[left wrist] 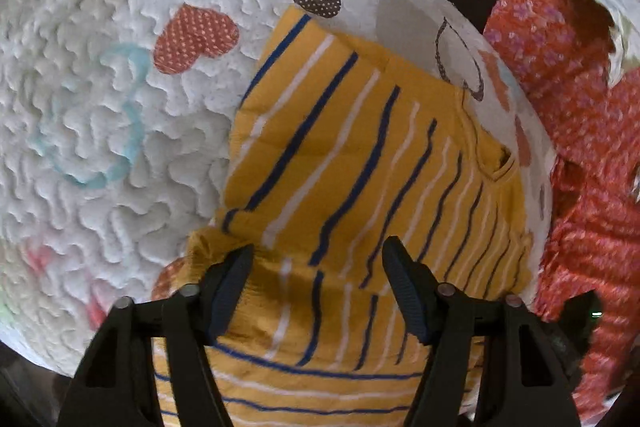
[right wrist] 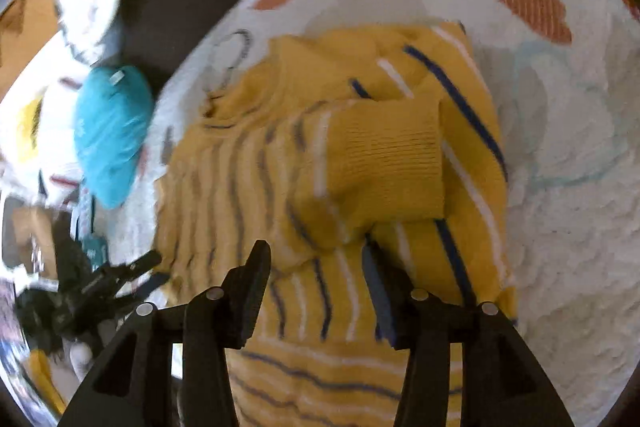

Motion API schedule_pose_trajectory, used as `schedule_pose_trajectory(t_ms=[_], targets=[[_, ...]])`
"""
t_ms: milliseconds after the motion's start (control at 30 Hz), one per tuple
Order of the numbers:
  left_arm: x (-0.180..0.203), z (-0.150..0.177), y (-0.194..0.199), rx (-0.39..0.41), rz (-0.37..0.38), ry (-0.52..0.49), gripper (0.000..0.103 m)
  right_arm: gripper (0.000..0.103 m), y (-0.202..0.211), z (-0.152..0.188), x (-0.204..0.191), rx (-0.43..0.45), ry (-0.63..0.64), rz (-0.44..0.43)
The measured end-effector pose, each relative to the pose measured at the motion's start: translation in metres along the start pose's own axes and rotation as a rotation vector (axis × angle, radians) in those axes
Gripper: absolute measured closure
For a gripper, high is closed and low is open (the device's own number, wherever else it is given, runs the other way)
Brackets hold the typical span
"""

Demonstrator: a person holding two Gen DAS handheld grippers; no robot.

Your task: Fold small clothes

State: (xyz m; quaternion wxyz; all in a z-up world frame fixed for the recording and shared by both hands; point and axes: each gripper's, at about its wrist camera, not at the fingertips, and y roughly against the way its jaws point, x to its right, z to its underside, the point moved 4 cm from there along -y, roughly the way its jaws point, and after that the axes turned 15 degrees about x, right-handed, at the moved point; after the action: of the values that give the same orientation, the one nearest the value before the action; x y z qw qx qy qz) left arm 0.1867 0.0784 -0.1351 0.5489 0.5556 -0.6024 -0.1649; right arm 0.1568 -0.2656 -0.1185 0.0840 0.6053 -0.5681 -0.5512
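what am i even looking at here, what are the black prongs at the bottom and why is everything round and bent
There is no robot here. A person holds a two-finger grasping tool in each hand, and a small fisheye camera on each tool looks forward along its fingers, which is why the pictures curve. One picture comes from the left tool, the other from the right tool; the black prongs are their fingers. Both look down at a yellow striped top, partly folded, with a sleeve laid across it in the right view. It lies on a white quilted cover patterned with hearts. Red flowered fabric lies beside the cover, and a teal bundle sits at its edge. Both tools stand open over the top; neither grips anything.
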Motion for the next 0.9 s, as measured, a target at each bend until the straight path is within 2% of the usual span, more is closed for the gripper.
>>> schedule_pose_trajectory(t_ms=[33,67,100,167,267,367,433,467,500,533,600,667,767,833,900], targets=[[0.001,-0.001,0.000,-0.006,0.021,0.009,0.084,0.051,-0.006,-0.002,0.007,0.002,-0.041,0.010],[0.002,-0.002,-0.001,-0.015,0.042,0.016,0.094,0.051,-0.008,-0.004,0.014,0.010,-0.091,0.003],[0.002,-0.003,0.000,-0.014,0.055,0.022,0.098,0.051,-0.009,-0.005,0.018,0.018,-0.124,-0.009],[0.002,-0.007,0.007,0.012,0.061,0.027,0.098,0.051,-0.009,-0.008,0.021,0.030,-0.152,-0.022],[0.002,-0.008,0.025,0.054,0.082,0.033,0.098,0.051,-0.003,-0.010,0.018,0.052,-0.118,-0.018],[-0.002,0.001,0.043,0.092,0.051,0.005,0.098,0.051,0.003,-0.016,0.022,0.092,-0.101,-0.005],[-0.009,0.014,0.046,0.087,0.029,0.006,0.098,0.053,0.006,-0.018,0.024,0.109,-0.087,0.000],[-0.013,0.021,0.044,0.078,0.012,0.001,0.098,0.069,0.006,-0.018,0.025,0.113,-0.073,0.008],[-0.015,0.027,0.038,0.063,-0.003,-0.013,0.098,0.090,0.005,-0.018,0.025,0.109,-0.057,0.020],[-0.018,0.033,0.031,0.045,-0.016,-0.025,0.097,0.094,0.003,-0.017,0.026,0.099,-0.043,0.028],[-0.023,0.040,0.022,0.017,-0.025,-0.016,0.096,0.096,0.003,-0.017,0.028,0.098,-0.046,0.034],[-0.024,0.039,0.020,0.026,-0.015,0.005,0.094,0.097,0.007,-0.018,0.030,0.115,-0.041,0.066],[-0.025,0.033,0.024,0.029,0.000,0.004,0.081,0.097,0.016,-0.022,0.033,0.162,0.005,0.143],[-0.031,0.024,0.030,0.056,-0.024,0.001,0.066,0.097,0.020,-0.024,0.033,0.184,0.037,0.182],[-0.044,0.014,0.033,0.071,-0.025,0.037,0.063,0.097,0.026,-0.025,0.029,0.207,0.064,0.198]])
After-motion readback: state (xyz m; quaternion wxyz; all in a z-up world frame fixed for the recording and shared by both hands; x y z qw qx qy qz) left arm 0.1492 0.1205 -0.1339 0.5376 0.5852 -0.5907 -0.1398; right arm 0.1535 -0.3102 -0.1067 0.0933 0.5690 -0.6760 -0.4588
